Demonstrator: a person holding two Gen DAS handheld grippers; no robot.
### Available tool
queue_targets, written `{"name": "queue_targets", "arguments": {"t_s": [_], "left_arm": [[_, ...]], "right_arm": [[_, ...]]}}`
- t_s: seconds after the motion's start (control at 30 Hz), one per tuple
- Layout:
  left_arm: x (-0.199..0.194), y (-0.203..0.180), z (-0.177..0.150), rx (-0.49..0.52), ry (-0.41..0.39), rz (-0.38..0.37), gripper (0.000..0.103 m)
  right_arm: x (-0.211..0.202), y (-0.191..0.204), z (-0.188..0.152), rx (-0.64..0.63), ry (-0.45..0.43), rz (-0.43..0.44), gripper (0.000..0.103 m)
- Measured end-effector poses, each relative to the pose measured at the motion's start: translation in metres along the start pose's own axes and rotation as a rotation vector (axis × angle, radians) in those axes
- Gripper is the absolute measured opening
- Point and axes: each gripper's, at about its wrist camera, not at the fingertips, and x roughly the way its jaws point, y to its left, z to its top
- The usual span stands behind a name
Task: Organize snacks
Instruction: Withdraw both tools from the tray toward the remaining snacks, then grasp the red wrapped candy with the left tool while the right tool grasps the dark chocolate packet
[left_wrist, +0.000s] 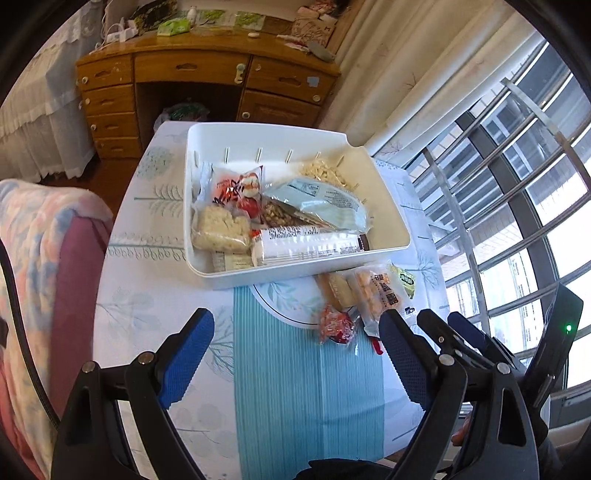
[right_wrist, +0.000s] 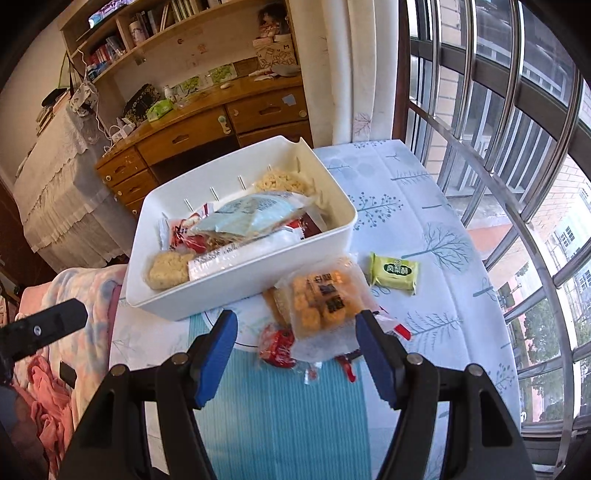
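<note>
The right gripper (right_wrist: 297, 354) hovers with jaws spread, the orange snack packet (right_wrist: 321, 302) lying on the worktop (right_wrist: 424, 206) just beyond them, untouched.

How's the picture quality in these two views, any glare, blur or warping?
Left wrist view: window bars bow strongly from fisheye, panes blown out, white bin sharp. Right wrist view: similar warping, daylight glare at the window, clear snack bag slightly soft.

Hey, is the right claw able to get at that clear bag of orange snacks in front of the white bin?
Probably yes. The right claw is open and empty, and the bag of orange snacks lies uncovered on the table just ahead of its fingers, outside the white bin.
</note>
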Motion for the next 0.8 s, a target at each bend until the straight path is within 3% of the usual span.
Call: {"name": "queue_targets", "arguments": {"t_s": [0.43,0.53,0.8], "left_arm": [[0.056,-0.042,-0.013,-0.156,0.104,0.064,0.09],[0.068,-0.045,-0.019,-0.195,0.129,0.073,0.09],[0.094,-0.046,-0.036,-0.303,0.188,0.115,0.09]], "right_arm": [[0.018,-0.043,0.003,-0.153,0.079,0.078,0.069],[0.024,-0.052,0.004,-0.171,0.095,0.096,0.075],[0.04,-0.067,0.002,-0.231,0.136,0.109,0.075]]}}
